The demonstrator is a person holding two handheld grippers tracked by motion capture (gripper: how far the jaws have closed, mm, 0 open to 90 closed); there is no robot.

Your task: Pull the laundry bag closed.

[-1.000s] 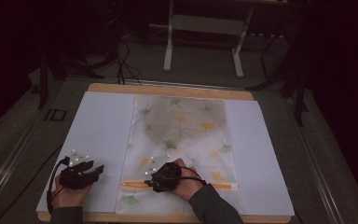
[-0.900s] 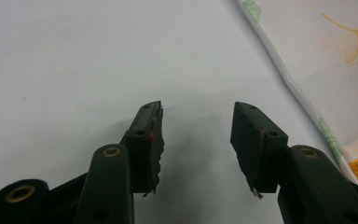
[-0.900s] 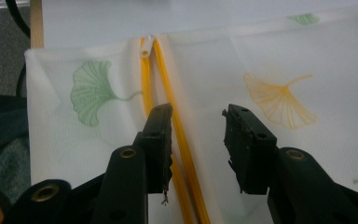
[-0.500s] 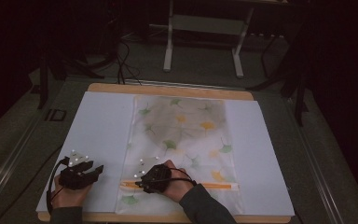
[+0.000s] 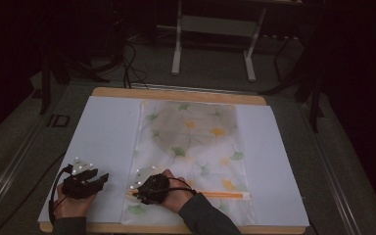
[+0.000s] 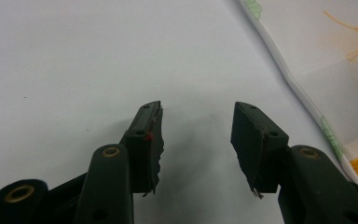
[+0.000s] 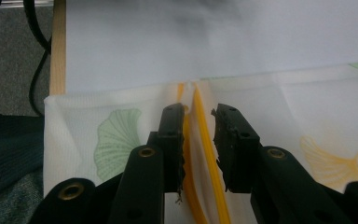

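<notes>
While the left gripper rested wide open and empty on the white sheet, the right gripper, jaws just closing, straddled the orange zipper of the thin, limp ginkgo-print fabric bag lying flat mid-table, not yet pinching; the zipper judged the firmest hold.

The right gripper rests on the leaf-print cover.

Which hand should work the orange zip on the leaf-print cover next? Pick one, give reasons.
Right. The right gripper already straddles the orange zip at the cover's near edge, its jaws just closing. The left gripper hangs open over bare white sheet beside it.
</notes>
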